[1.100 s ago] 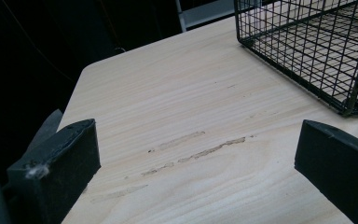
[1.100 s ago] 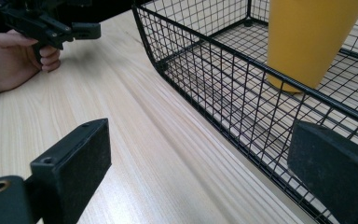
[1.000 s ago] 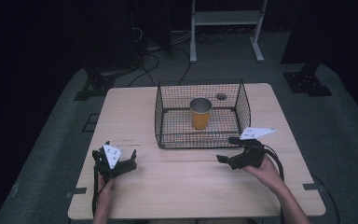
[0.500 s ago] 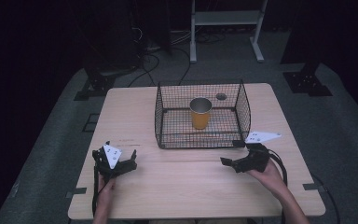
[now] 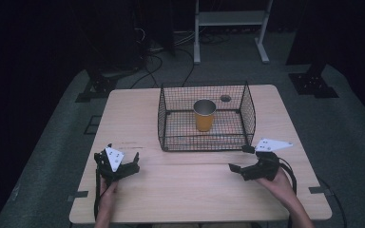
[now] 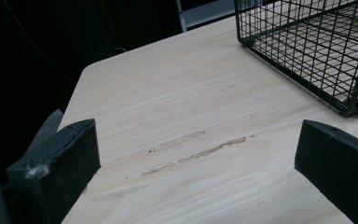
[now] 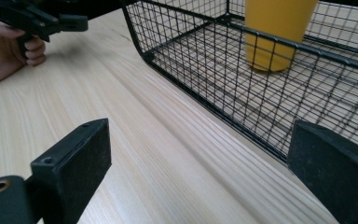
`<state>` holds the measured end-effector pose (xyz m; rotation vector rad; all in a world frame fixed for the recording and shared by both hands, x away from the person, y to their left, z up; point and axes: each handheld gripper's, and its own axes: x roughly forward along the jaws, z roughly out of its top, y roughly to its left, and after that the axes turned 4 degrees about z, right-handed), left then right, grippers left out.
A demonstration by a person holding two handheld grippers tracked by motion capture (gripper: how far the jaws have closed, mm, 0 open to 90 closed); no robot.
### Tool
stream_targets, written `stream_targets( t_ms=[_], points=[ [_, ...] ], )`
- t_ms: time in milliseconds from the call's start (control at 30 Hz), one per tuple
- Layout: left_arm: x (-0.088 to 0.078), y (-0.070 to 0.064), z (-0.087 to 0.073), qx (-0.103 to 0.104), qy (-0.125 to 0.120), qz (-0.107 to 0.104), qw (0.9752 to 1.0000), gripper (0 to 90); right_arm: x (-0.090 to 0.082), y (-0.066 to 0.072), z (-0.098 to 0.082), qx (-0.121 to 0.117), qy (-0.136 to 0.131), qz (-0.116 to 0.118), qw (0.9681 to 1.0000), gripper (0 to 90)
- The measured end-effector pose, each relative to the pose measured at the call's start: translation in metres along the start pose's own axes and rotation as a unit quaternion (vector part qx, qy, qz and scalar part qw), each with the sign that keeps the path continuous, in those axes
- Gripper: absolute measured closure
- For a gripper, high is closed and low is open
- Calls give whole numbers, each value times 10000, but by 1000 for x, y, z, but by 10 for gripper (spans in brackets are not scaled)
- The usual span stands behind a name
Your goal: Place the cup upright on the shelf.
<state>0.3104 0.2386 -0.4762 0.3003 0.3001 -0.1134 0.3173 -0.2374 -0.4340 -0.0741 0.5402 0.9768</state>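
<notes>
A black wire basket (image 5: 204, 137) stands on the wooden table (image 5: 185, 190), a little behind its middle. Inside it a yellow cup (image 5: 204, 115) with a silvery rim stands upright. My left gripper (image 5: 122, 155) rests open near the front left of the table, nothing between its jaws. My right gripper (image 5: 238, 158) is open too, just in front of the basket's near right corner. In the right gripper view the cup (image 7: 277, 28) shows behind the basket's mesh (image 7: 205, 70), ahead of the open gripper (image 7: 200, 163). The left gripper view has the basket's corner (image 6: 307, 46) beyond its open gripper (image 6: 196, 158).
A small round hole (image 5: 225, 98) sits in the tabletop behind the basket. Faint scuff marks (image 6: 196, 149) cross the wood ahead of the left gripper. A white frame (image 5: 230, 19) and cables lie on the dark floor beyond the table.
My right gripper has drawn back from the basket's front right corner, toward the near edge and slightly right. The left gripper has stayed put.
</notes>
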Motion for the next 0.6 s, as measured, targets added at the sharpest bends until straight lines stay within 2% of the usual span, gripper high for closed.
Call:
stream_targets(
  t_ms=[100, 233, 367, 600],
  points=[
    [0, 0, 0, 3, 2, 4, 10000, 0, -1, 1, -4, 39, -45, 10, 10000, 57],
    [0, 0, 0, 12, 4, 6, 10000, 0, -7, 3, -17, 53, -135, -133, 9998, 57],
    [0, 0, 0, 14, 10, 11, 10000, 0, -14, 4, -26, 169, -349, -167, 9991, 57],
    [1, 0, 0, 15, 20, -8, 10000, 0, -24, 3, -43, 370, -472, -208, 9980, 64]
  ],
)
